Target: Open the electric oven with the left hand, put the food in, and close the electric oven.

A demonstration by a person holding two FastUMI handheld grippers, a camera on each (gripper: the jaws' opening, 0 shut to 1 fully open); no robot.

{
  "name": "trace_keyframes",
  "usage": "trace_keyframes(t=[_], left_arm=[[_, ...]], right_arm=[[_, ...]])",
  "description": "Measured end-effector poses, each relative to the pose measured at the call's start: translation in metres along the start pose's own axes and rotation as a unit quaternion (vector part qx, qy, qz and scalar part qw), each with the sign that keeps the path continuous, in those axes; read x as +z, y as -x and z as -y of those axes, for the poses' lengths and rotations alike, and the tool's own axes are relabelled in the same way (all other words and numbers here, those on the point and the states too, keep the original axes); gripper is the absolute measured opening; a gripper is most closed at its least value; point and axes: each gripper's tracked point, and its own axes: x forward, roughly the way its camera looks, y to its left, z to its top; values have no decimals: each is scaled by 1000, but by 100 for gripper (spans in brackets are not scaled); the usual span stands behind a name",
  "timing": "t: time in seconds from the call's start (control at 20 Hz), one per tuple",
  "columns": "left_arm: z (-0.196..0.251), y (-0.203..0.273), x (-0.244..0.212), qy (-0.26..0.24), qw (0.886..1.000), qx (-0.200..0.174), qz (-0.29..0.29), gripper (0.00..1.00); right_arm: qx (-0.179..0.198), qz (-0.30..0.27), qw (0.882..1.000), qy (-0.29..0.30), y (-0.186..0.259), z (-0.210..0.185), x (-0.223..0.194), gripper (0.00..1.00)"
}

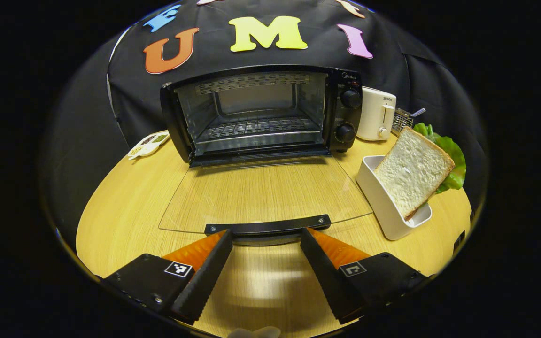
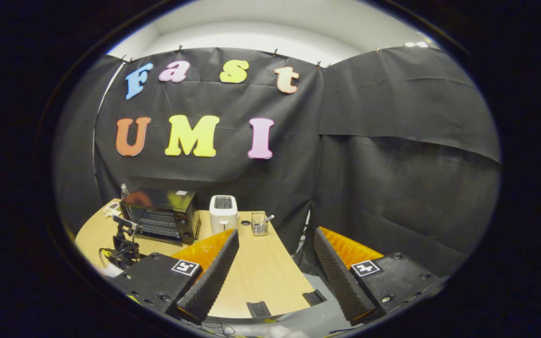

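So we've got the electric oven (image 1: 261, 112) at the back of the wooden table (image 1: 125, 206) with its glass door (image 1: 266, 195) folded all the way down flat, and the rack inside looks bare. Our left gripper (image 1: 266, 244) sits just short of the door's black handle (image 1: 267, 226), fingers spread wide and holding nothing.

The food, a slice of bread (image 1: 411, 171), leans in a white holder (image 1: 383, 206) right of the door, with lettuce (image 1: 453, 164) behind it. We'd guess it's light, soft and easy to squash or tear, so a gentle pinch on the crust edge near the top seems the safest hold.

Our right gripper (image 2: 275, 263) is well back from the table, jaws wide apart, empty too; from there the oven (image 2: 160, 213) looks small and far off.

Writing-wise, there's a brand mark on the oven's top right corner and one on the white toaster (image 1: 376, 115), which we won't spell out.
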Motion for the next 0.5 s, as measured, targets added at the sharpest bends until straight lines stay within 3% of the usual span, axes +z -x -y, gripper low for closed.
trace_keyframes(t=[0.25, 0.3, 0.35, 0.5], left_arm=[[-2, 7, 12, -4, 1000, 4, 18, 100], [-2, 11, 18, -1, 1000, 2, 27, 89], [0, 15, 25, 0, 999, -2, 40, 96], [6, 41, 48, -19, 997, -14, 72, 96]], right_arm=[[4, 3, 1000, 1, 2, -2, 0, 96], [4, 6, 1000, 0, 3, -2, 1, 100], [4, 10, 1000, 0, 3, -2, 1, 100], [1, 28, 1000, -1, 0, 6, 7, 100]])
